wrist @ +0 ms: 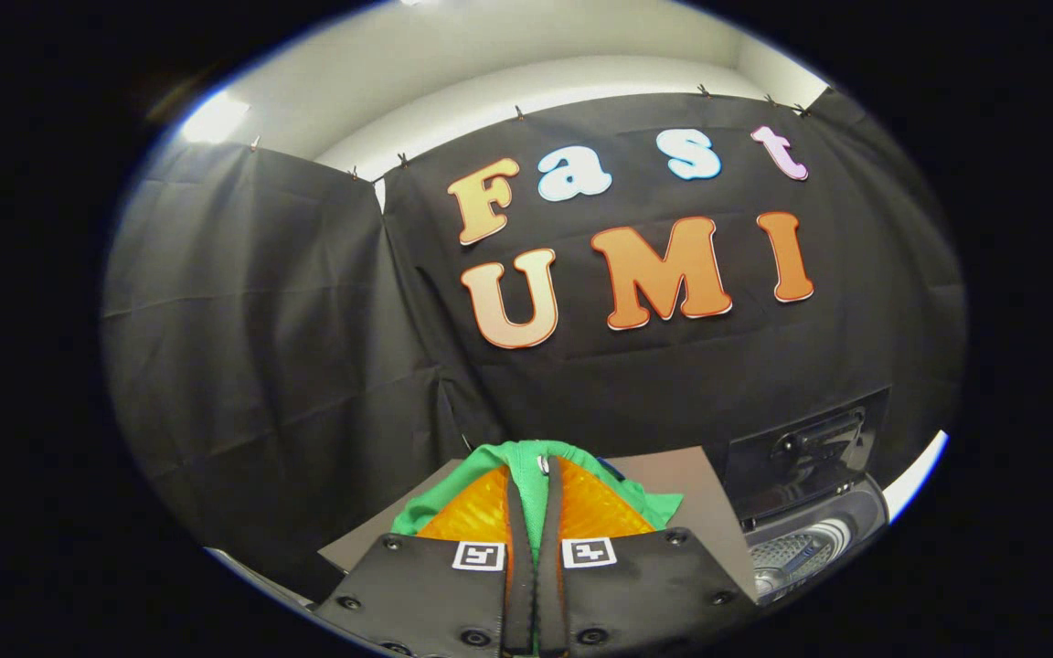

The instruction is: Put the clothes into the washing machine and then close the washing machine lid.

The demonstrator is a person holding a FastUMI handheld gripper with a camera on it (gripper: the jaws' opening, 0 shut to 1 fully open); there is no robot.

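A green garment (540, 461) is pinched between my two fingers and bunches up over their tips, with folds spilling to both sides. My gripper (534, 489) is shut on it and holds it raised in front of the booth's black wall. To the right of the fingers and lower down stands the washing machine (805, 548). Its dark lid (801, 452) is swung up against the wall, and the perforated metal drum shows inside the opening.
A flat brown board (673, 484) lies under and behind the garment, between my fingers and the washing machine. Black cloth walls close off the back and the left side.
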